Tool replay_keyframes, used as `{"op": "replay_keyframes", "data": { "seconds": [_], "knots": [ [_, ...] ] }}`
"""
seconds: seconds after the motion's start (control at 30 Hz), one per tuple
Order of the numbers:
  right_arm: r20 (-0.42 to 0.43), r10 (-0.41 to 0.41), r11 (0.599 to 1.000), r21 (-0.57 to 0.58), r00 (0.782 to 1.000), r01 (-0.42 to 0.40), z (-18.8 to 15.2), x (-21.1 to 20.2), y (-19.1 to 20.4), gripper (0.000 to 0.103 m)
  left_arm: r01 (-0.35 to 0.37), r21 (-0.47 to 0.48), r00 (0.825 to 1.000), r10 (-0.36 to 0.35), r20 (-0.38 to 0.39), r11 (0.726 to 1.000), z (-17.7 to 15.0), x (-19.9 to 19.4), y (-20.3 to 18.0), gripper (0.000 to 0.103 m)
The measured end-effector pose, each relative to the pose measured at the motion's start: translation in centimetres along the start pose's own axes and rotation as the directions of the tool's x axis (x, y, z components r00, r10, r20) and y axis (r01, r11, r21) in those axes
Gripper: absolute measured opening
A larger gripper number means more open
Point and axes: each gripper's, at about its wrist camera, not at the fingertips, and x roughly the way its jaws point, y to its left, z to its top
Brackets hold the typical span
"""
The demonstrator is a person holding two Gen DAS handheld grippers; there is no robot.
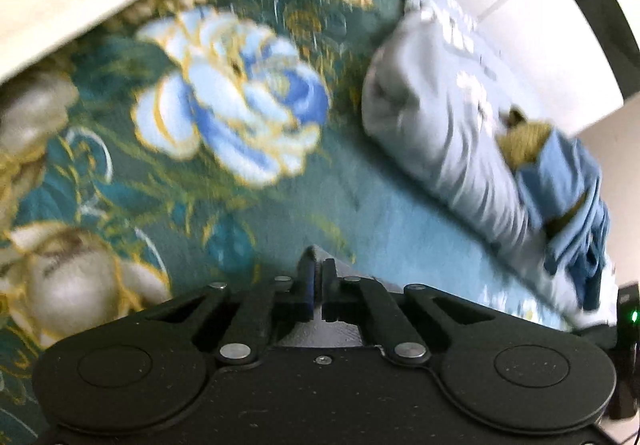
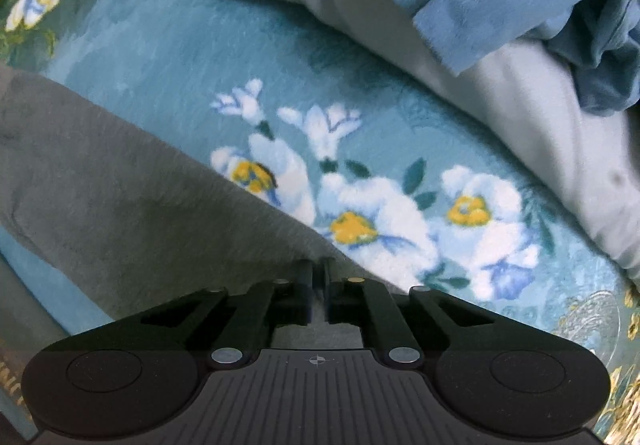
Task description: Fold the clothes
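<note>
Grey garment (image 2: 120, 197) edge between right fingers (image 2: 306, 281)

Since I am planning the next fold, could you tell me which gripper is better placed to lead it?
Probably right: the right gripper is shut on the grey garment; the left gripper's catch is unclear.

Grey garment (image 2: 120, 181): matt knit cloth. Floral blanket (image 2: 168, 57): plush, fuzzy pile. Grippers (image 2: 318, 285): matt black plastic, metal pins.
</note>
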Motion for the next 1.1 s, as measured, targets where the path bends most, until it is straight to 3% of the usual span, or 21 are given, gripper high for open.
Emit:
{"op": "replay_keyframes", "data": {
  "seconds": [0.1, 0.27, 0.4, 0.47, 0.5, 0.53, 0.57, 0.63, 0.73, 0.9, 1.1],
  "knots": [
    [0.06, -0.017, 1.0, 0.024, 0.998, 0.015, 0.6, -1.3, -1.0, 0.001, -0.005, 0.025, 0.999, 0.004, 0.036, 1.0, 1.1, -0.1, -0.6, 0.0],
    [0.094, -0.009, 0.997, 0.077, 0.995, 0.002, 0.9, -2.8, -2.4, 0.001, -0.085, 0.022, 0.996, 0.086, -0.006, 0.996, 1.5, 2.4, -0.1, 0.0],
    [0.142, -0.028, 0.996, 0.092, 0.989, 0.015, -0.5, -5.0, -1.5, 0.002, -0.115, -0.054, 0.993, 0.114, -0.02, 0.992, 0.9, 2.4, 1.2, 0.002],
    [0.185, -0.015, 0.994, 0.105, 0.983, -0.004, -0.6, -6.0, 0.4, 0.003, -0.123, -0.113, 0.992, 0.124, 0.001, 0.986, 0.8, 1.2, 1.8, 0.014],
    [0.206, -0.002, 0.994, 0.11, 0.979, -0.021, -1.8, -7.1, 0.9, 0.004, -0.127, -0.143, 0.991, 0.13, 0.011, 0.982, 0.7, 0.6, 2.1, 0.03],
    [0.207, 0.015, 0.993, 0.111, 0.978, -0.038, -2.8, -7.2, 1.7, 0.006, -0.129, -0.158, 0.991, 0.131, 0.001, 0.979, 0.2, 0.5, 2.2, 0.043],
    [0.206, 0.032, 0.992, 0.11, 0.978, -0.056, -3.7, -7.2, 2.5, 0.007, -0.132, -0.172, 0.991, 0.132, -0.008, 0.976, -0.2, 0.3, 2.2, 0.046],
    [0.156, 0.064, 0.992, 0.101, 0.986, -0.08, -4.9, -5.7, 4.6, 0.015, -0.137, -0.201, 0.991, 0.134, -0.027, 0.97, -1.1, 0.0, 2.3, 0.048],
    [0.055, 0.088, 0.992, 0.086, 0.995, -0.092, -7.6, -3.5, 6.4, 0.018, -0.146, -0.244, 0.989, 0.136, -0.056, 0.959, -2.5, -0.5, 2.4, 0.048],
    [0.039, -0.002, 0.995, 0.098, 0.999, -0.002, -7.5, -1.3, 6.5, 0.029, -0.159, -0.309, 0.986, 0.133, -0.103, 0.938, -4.3, -0.9, 2.5, 0.05],
    [0.057, -0.019, 1.0, 0.019, 0.998, 0.018, -5.9, -0.9, 6.1, 0.031, -0.152, -0.317, 0.986, 0.121, -0.113, 0.936, -3.8, 0.5, 1.5, 0.051]
  ]
}}
